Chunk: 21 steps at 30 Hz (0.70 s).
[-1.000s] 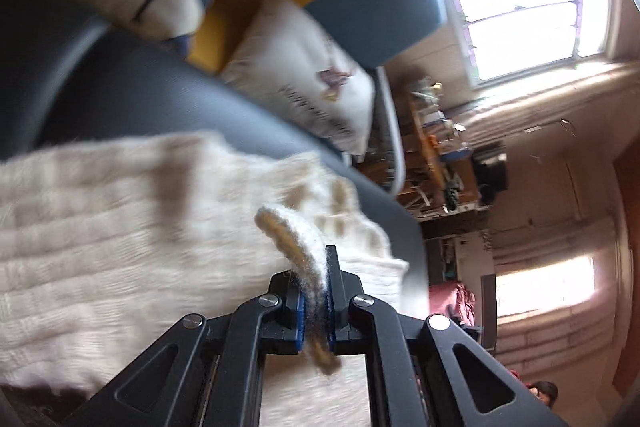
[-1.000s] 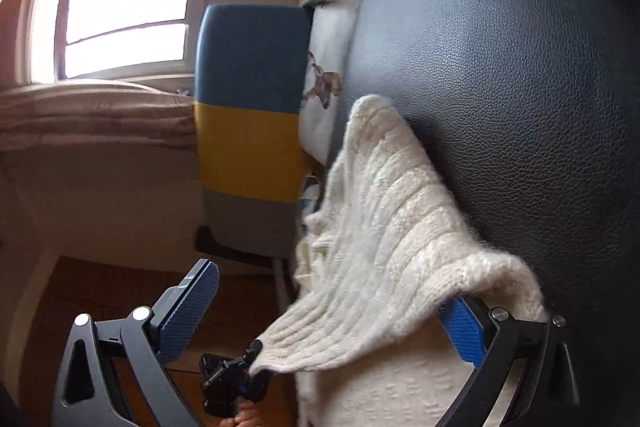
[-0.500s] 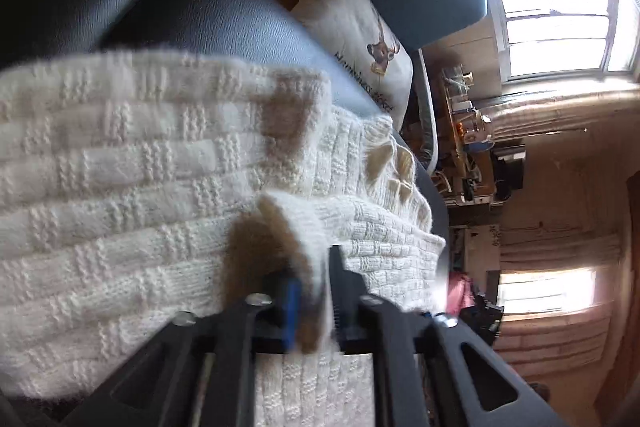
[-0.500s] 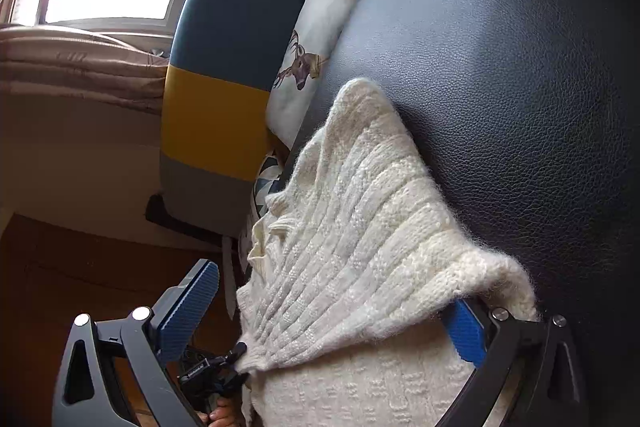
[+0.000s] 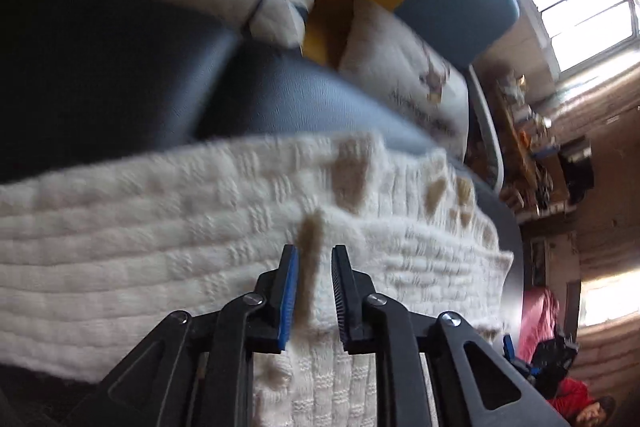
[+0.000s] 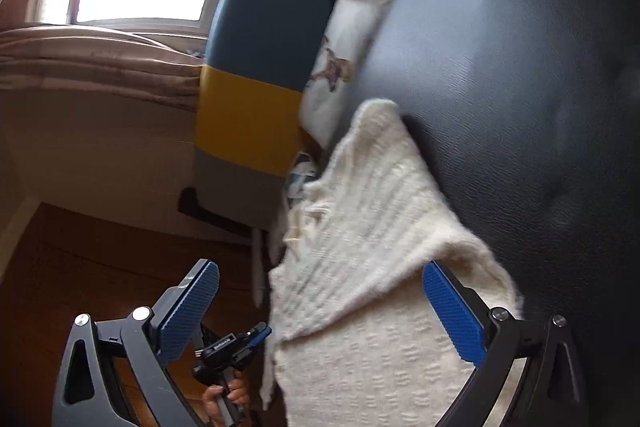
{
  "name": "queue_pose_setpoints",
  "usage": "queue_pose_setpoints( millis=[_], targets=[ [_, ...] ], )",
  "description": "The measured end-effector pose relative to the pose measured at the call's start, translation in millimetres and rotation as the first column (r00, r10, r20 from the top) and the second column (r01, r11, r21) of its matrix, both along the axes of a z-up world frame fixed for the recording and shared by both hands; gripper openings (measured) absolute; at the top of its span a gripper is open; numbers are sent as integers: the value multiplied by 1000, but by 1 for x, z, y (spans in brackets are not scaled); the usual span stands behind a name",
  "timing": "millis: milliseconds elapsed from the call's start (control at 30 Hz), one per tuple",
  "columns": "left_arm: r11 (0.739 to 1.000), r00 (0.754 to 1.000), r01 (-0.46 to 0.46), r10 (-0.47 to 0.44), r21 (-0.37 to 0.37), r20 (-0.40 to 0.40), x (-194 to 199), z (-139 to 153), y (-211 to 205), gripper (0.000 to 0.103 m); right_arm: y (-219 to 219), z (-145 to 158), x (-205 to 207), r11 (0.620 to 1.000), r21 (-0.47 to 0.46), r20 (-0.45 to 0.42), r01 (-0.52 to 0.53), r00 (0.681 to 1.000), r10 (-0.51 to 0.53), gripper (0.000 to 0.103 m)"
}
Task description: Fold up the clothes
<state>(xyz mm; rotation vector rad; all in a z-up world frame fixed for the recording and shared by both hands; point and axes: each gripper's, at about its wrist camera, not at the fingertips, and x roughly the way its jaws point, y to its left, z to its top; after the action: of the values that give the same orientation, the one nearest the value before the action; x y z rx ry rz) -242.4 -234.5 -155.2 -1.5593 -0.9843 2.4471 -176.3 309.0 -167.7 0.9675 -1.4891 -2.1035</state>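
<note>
left wrist: cushion (image 5: 416,87) lettering blurred

The sweater (image 5: 168,227) is thick, fuzzy cream knit with raised ribs. It lies on a seat (image 6: 520,75) of dark, grained, slightly glossy leather-like material. The pads (image 6: 452,311) are blue, finely ridged rubber on matt black plastic arms with metal rivets.

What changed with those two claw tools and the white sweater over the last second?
The left gripper had a fold of the cream sweater pinched; its jaws have now parted and let the fold go. The right gripper stayed wide open over the sweater, which still lies folded on the black seat.
</note>
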Motion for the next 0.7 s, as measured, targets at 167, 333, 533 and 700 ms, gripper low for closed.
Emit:
queue_pose_setpoints(
  millis=[167,333,533,700],
  targets=[
    [997,994,82,-82,-5,-77,5,18,32,17,-21,-10,-29,1000,-28,12,-12,1000,13,103],
    [982,987,137,-125,-130,103,-1,-26,64,12,-21,-40,-26,1000,-8,45,24,999,-24,100],
    [925,920,359,-373,-120,-121,-17,31,140,21,-34,-35,-22,993,88,-37,-84,995,87,100],
    [774,759,614,-633,-154,-152,-59,57,259,26,-57,-29,-14,946,291,-78,-145,982,175,101]
  ],
)
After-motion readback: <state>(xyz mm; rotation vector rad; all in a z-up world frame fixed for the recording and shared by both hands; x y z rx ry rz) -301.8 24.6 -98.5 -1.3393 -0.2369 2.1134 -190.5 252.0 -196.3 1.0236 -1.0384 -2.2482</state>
